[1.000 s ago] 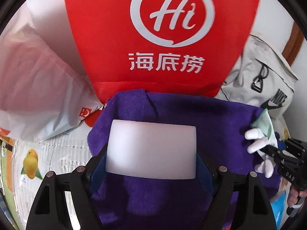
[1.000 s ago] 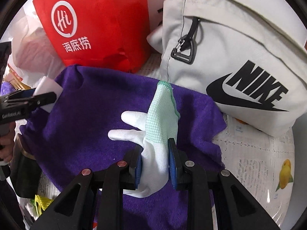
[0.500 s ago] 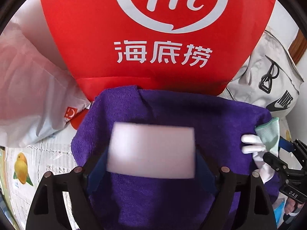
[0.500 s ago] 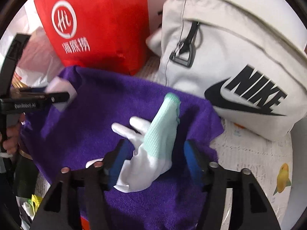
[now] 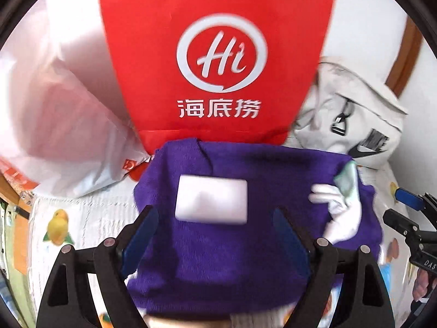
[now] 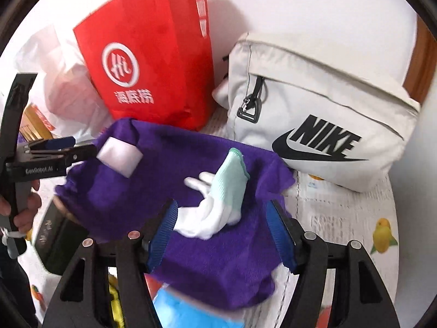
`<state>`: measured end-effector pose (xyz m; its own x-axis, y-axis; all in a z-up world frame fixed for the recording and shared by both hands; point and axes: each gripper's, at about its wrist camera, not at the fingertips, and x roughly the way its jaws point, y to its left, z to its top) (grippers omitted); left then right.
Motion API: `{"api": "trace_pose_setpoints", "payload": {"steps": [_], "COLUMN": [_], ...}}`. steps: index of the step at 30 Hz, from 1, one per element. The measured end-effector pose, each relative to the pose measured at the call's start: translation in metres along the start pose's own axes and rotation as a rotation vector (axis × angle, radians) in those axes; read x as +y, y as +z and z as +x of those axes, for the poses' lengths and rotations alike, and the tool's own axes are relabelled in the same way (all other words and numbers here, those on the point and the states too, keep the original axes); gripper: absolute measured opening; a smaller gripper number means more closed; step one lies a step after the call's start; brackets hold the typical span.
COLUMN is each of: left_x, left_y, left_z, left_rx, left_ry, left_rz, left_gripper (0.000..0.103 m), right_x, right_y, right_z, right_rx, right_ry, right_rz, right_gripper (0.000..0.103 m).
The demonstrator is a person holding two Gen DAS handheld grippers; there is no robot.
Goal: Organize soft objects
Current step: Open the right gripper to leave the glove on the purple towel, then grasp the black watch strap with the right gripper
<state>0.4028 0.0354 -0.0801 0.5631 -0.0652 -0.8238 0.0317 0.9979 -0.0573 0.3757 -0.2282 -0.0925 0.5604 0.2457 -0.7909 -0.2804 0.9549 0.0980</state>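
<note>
Tools both angle steeply down, jaws apart. Left tool stands clear of the white sponge; right tool, having just opened, frames the white glove; both lie on the purple towel. Beyond: red "Hi" bag, grey NIKE pouch. Only the right view shows "Genrobot.AI" on the left tool.

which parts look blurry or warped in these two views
Left wrist view: the white sponge and red bag are smeared by motion blur, and the fisheye bends the frame's edges. Right wrist view: sharper; the Nike bag logo reads cleanly, the glove is slightly soft, and the blue item at the bottom edge is blurred.
</note>
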Motion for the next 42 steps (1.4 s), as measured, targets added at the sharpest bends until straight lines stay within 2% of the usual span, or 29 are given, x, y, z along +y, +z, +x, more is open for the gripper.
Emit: {"api": "trace_pose_setpoints", "payload": {"steps": [4, 7, 9, 11, 19, 24, 28, 31, 33, 40, 42], "left_x": [-0.001, -0.009, -0.004, -0.001, 0.026, 0.039, 0.047, 0.051, 0.052, 0.054, 0.056], "left_y": [-0.027, -0.050, -0.067, -0.082, -0.151, -0.185, -0.203, -0.214, -0.220, -0.237, -0.241], "left_z": [-0.028, -0.039, -0.048, -0.059, -0.101, -0.109, -0.119, -0.120, -0.118, -0.114, -0.111], "left_rx": [0.042, 0.045, 0.051, 0.053, 0.035, 0.062, 0.044, 0.037, 0.046, 0.053, 0.059], "left_ry": [-0.034, 0.007, 0.005, -0.022, 0.007, 0.032, 0.029, 0.019, 0.011, -0.009, -0.015], "left_rz": [-0.023, -0.009, -0.024, -0.038, -0.094, -0.124, -0.147, -0.161, -0.165, -0.157, -0.159], "left_gripper": [0.086, 0.086, 0.086, 0.086, 0.086, 0.086, 0.086, 0.086, 0.086, 0.086, 0.086], "right_x": [0.015, 0.029, 0.036, 0.045, 0.092, 0.122, 0.137, 0.147, 0.153, 0.159, 0.159], "right_y": [-0.018, -0.039, -0.054, -0.068, -0.131, -0.157, -0.169, -0.177, -0.182, -0.186, -0.185], "right_z": [-0.025, -0.045, -0.056, -0.063, -0.072, -0.065, -0.060, -0.051, -0.047, -0.027, -0.021], "right_rx": [-0.025, -0.034, -0.036, -0.033, -0.026, 0.012, 0.018, 0.035, 0.050, 0.096, 0.109], "right_ry": [0.016, 0.033, 0.063, 0.090, 0.178, 0.178, 0.159, 0.107, 0.095, 0.056, 0.070], "right_rz": [-0.010, -0.021, -0.022, -0.021, -0.120, -0.222, -0.292, -0.352, -0.387, -0.400, -0.392], "right_gripper": [0.068, 0.068, 0.068, 0.068, 0.068, 0.054, 0.052, 0.050, 0.043, 0.040, 0.032]}}
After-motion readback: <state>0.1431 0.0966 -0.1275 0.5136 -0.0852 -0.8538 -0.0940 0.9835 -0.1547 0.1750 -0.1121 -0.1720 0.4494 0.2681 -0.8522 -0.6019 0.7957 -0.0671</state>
